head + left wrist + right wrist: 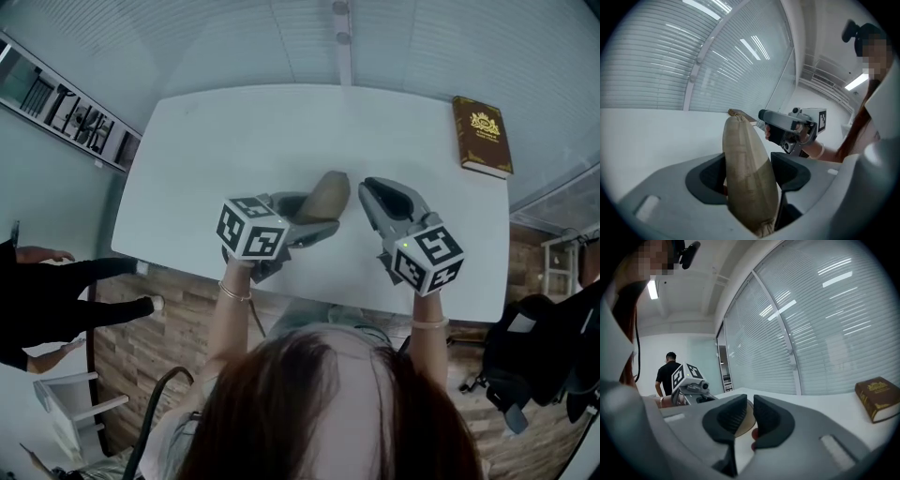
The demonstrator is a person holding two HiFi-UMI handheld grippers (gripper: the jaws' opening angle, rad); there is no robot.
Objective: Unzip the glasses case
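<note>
The glasses case [326, 195] is a tan fabric pouch held above the white table [225, 141]. My left gripper [314, 214] is shut on its lower part. In the left gripper view the case [743, 154] stands upright between the dark pads [705, 180], its tip pointing away. My right gripper [367, 189] hovers just right of the case's top end, a small gap apart. In the right gripper view its jaws [746, 416] stand slightly apart with nothing gripped, and a strip of the tan case [744, 422] shows behind the gap. The right gripper [765, 117] also appears beyond the case's tip.
A brown book [482, 136] lies at the table's far right corner, also seen in the right gripper view [877, 398]. A person in black [47, 300] stands left of the table. A wall shelf [75, 117] is at the left and a black bag [534, 347] at the right.
</note>
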